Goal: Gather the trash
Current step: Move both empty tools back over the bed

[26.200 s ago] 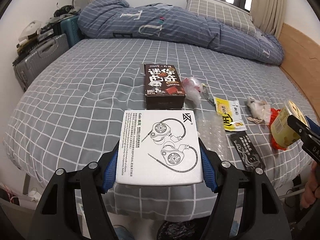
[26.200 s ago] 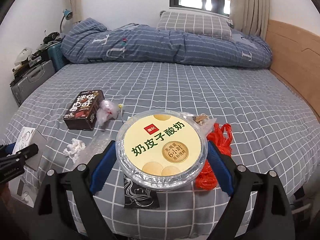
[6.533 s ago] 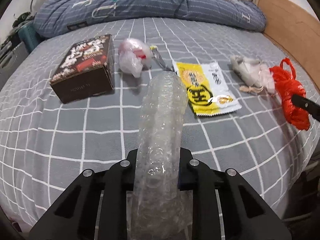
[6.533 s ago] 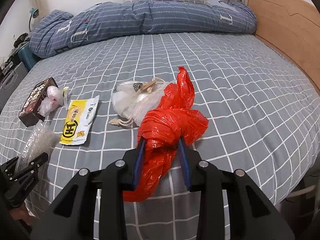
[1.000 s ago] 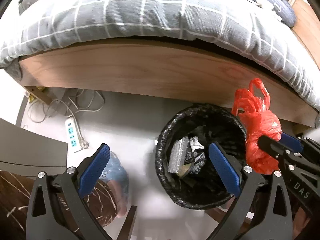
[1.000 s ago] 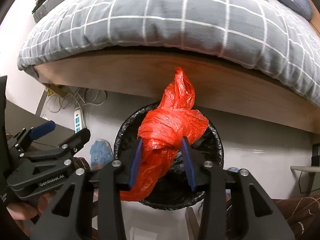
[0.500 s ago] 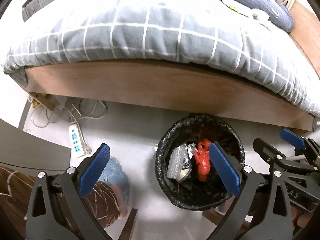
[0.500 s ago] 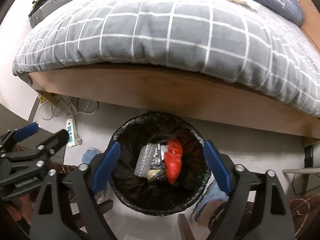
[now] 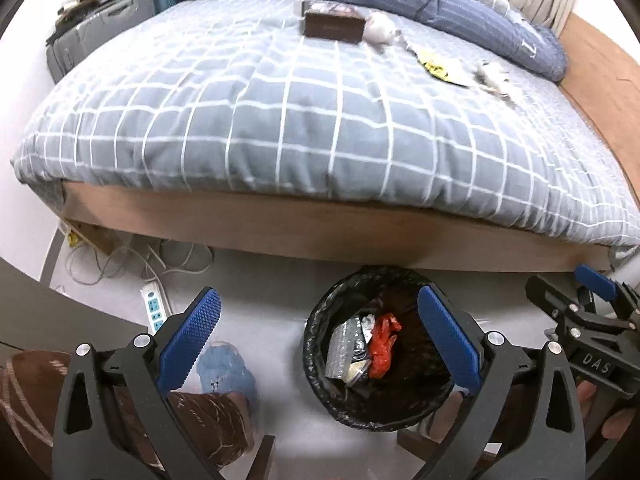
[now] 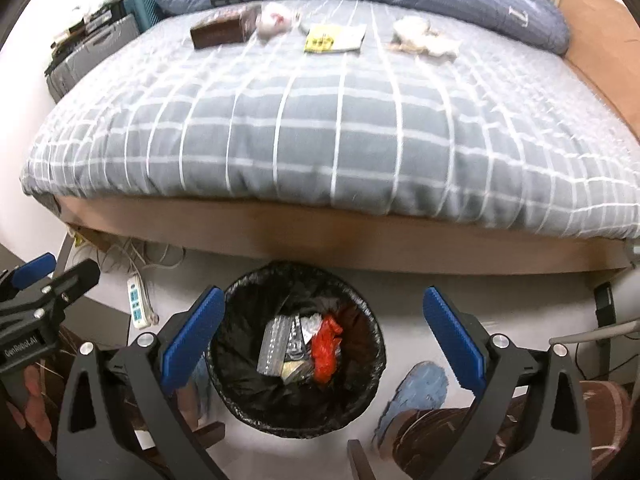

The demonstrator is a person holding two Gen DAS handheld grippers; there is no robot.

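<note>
Since a second ago: red plastic bag [image 10: 326, 350] has left the right tool [image 10: 324, 330], whose jaws have just been opening and now stand wide with nothing between them; both tools have risen, so more of the bed shows.

Red plastic bag: lies inside the black-lined bin [image 10: 240, 396], right of a strip of bubble wrap [image 10: 274, 346] and some silvery scraps, on top of other rubbish.

Bin: on the pale floor at the foot of the bed [image 10: 320, 136], just near of its wooden frame.

Left tool [image 9: 320, 338]: jaws spread wide, empty; it hangs over the floor with its right pad over the bin's rim.

Trash on the bed, far side, left to right:
- dark brown box [image 10: 220, 32]
- small crumpled white-and-pink bag [image 10: 274, 20], just beside the box
- yellow-and-white sachet [image 10: 334, 38]
- crumpled whitish bag [image 10: 422, 38]

Floor, left: white power strip [image 10: 138, 300] with a tangle of cords under the bed edge.

Near edge: the person's patterned brown trousers and blue slippers [image 10: 418, 394] either side of the bin.

Far left beside the bed: grey and teal suitcases [image 9: 116, 16].
</note>
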